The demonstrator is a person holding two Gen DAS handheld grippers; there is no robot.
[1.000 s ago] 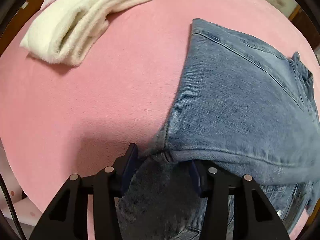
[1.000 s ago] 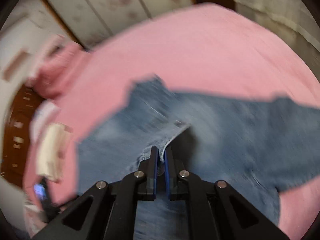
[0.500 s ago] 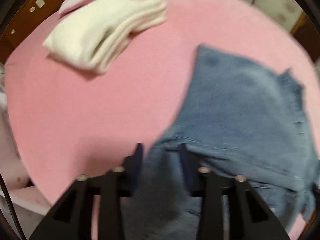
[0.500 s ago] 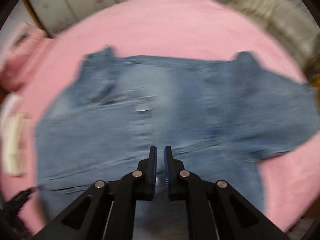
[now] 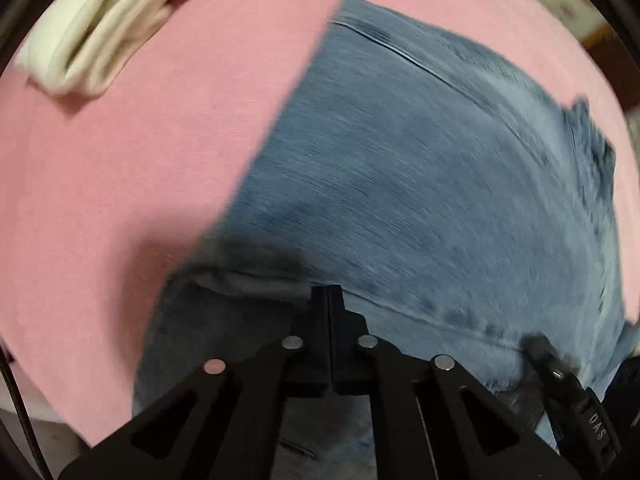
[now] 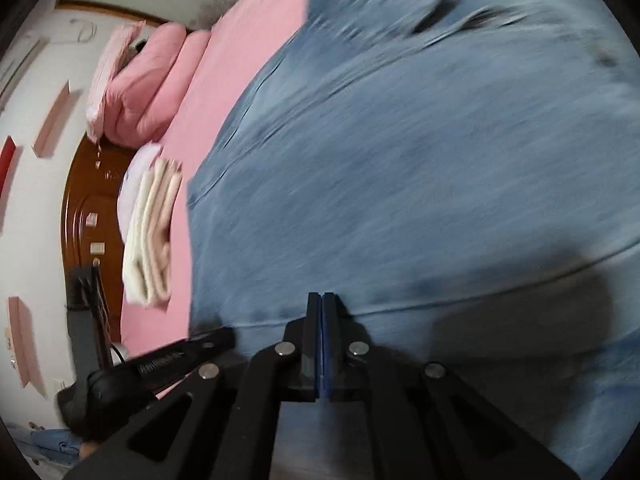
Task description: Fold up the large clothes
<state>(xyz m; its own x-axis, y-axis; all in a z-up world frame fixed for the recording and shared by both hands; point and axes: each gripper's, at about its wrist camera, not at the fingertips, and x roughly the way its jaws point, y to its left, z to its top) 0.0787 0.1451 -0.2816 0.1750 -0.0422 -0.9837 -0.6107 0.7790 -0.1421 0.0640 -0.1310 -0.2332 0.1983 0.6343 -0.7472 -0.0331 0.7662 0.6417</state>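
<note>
Blue jeans (image 5: 420, 160) lie spread on the pink bed (image 5: 120, 168). My left gripper (image 5: 328, 290) points down at their near folded hem, its jaws closing tight with the denim edge pinched at the tips. The right gripper (image 6: 321, 296) is shut on the same hem line of the jeans (image 6: 400, 160), its blue pads pressed together. Each tool shows in the other's view: the right one's finger (image 5: 560, 376) at the lower right, the left one's finger (image 6: 192, 350) at the lower left. Both views are blurred by motion.
A folded cream blanket (image 5: 120, 20) lies on the sheet beyond the jeans' left side, also visible as cream blanket (image 6: 152, 232). Pink pillows (image 6: 148, 80) sit at the head of the bed by a dark wooden headboard (image 6: 84, 208).
The left jaws went from wide open around the hem to pressed together on it. The right gripper swung down close over the jeans, staying shut.
</note>
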